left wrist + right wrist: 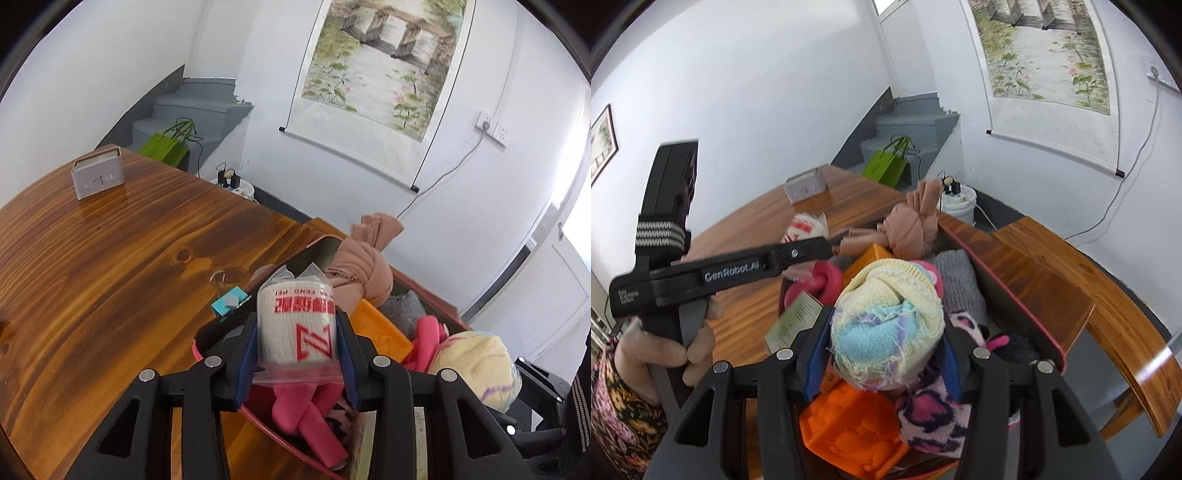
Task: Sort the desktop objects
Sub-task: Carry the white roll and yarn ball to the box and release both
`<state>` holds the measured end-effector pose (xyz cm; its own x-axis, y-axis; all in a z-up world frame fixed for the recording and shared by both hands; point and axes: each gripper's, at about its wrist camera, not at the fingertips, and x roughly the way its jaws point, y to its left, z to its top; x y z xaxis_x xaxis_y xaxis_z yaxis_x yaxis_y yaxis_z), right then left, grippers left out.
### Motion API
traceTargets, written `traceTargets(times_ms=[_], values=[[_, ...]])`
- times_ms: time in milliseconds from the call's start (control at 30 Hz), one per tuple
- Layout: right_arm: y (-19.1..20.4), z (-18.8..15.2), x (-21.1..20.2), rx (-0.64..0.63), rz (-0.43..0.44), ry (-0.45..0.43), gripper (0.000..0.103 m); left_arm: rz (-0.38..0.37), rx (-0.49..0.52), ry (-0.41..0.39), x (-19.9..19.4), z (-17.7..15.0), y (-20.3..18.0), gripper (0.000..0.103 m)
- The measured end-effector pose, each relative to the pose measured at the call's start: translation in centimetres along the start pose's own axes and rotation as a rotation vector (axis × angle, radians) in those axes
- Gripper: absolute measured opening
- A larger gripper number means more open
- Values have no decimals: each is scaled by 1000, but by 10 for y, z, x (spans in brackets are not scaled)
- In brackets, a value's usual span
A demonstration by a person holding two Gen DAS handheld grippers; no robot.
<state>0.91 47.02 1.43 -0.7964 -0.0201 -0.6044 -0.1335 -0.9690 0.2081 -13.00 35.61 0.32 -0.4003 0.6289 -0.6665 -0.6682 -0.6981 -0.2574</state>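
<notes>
in my left wrist view the left gripper [297, 341] sits at the bottom centre of the frame, its blue pads on either side of a white bandage roll [295, 321] in a clear bag with red print; the pads look to be against the roll, jaws only partly apart, though i can't be sure how firmly they press. the roll hangs over the near end of a pink-rimmed bin [197, 350] that runs from lower centre toward the right edge. inside it i see pink tubes [303, 421], an orange block [384, 332], a grey cloth [402, 308] and a knotted tan stocking [365, 269] at the far end. a teal binder clip [229, 302] lies on the wooden table [110, 277] just left of the bin, and a small grey box [98, 177] stands at the upper left, well apart.

in my right wrist view the right gripper [882, 354] is at lower centre, jaws about half apart and closed around a pale yellow and blue sock ball [886, 332] above the bin. a hand [665, 354] at the lower left of that frame holds the other gripper's handle.
</notes>
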Motion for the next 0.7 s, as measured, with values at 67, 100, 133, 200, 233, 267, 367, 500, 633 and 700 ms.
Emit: traceTargets(times_ms=[67, 100, 133, 200, 233, 267, 367, 500, 633, 700], values=[[-2, -1, 2, -6, 5, 0, 55, -8, 3, 8, 1, -2, 0, 43], [-3, -1, 1, -7, 10, -1, 57, -10, 7, 8, 0, -2, -1, 43], [-4, 0, 0, -5, 12, -2, 59, -13, 11, 2, -3, -1, -2, 43], [-9, 1, -6, 9, 16, -17, 62, -19, 8, -21, -12, 0, -2, 51], [-11, 1, -11, 15, 16, -34, 66, -22, 6, -33, -16, 1, -2, 57], [-13, 3, -19, 20, 11, -63, 68, -22, -5, -60, -23, 2, 0, 66], [-16, 7, -45, 39, -25, -165, 71, 1, -38, -104, -35, 6, 8, 66], [-14, 9, -53, 38, -130, -216, 71, 66, -58, -125, -38, 5, 21, 66], [-8, 7, -38, 4, -212, -191, 71, 101, -77, -88, -25, -1, 34, 66], [-4, 2, -26, -27, -254, -158, 71, 118, -85, -59, -17, -5, 40, 67]])
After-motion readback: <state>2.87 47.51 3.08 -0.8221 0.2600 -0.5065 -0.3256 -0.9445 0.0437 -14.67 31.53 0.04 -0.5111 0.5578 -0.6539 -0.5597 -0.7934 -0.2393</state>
